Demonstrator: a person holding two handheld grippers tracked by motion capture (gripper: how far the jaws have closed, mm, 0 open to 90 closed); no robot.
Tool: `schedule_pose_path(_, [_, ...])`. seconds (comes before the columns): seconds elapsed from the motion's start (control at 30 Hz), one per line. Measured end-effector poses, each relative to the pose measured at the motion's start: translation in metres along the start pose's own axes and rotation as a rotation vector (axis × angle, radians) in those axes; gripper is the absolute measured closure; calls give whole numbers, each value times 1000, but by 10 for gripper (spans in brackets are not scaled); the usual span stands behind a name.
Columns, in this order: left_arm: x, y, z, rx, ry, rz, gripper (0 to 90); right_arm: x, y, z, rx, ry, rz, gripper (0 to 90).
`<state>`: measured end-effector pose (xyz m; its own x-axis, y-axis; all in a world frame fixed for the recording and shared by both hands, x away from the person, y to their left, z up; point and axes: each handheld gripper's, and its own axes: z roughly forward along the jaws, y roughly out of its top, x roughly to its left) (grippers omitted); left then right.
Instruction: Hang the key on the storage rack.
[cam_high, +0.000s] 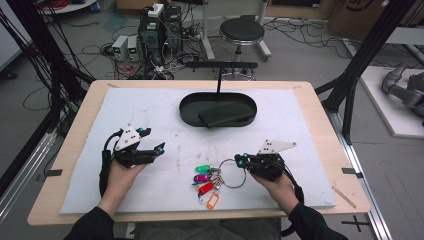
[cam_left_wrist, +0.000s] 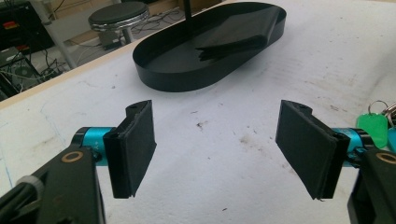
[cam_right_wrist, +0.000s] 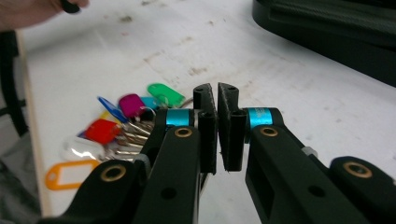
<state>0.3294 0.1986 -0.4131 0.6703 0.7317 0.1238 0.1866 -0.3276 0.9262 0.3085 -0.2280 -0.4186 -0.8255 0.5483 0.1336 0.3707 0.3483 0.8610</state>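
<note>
On the white-covered tabletop (cam_high: 150, 107), near its front edge, a key ring (cam_high: 233, 173) with coloured tags (cam_high: 205, 183) is lying, the tags fanning leftward. The right gripper (cam_high: 242, 161) is meeting the ring's right side, its fingers (cam_right_wrist: 208, 119) nearly together; whether they are pinching the ring cannot be told. The left gripper (cam_high: 161, 148) is resting well apart, fingers (cam_left_wrist: 135, 147) wide and empty, facing the black oval tray (cam_high: 187, 112); bare tabletop is lying between.

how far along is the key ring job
Early. Done: the right gripper has its jaws shut on the metal key ring. In hand: the bunch of tagged keys lies on the white mat. Left: carrying it, perhaps to the black tray. The left gripper waits open.
</note>
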Motion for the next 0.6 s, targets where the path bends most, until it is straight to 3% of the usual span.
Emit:
schedule_pose_path(0.27, [0,0,0,-4,1,1,283,5,1,1,-22,38,7,871])
schedule_pose_path(0.6, [0,0,0,-2,-5,4,283,8,0,9,47,88,24,857])
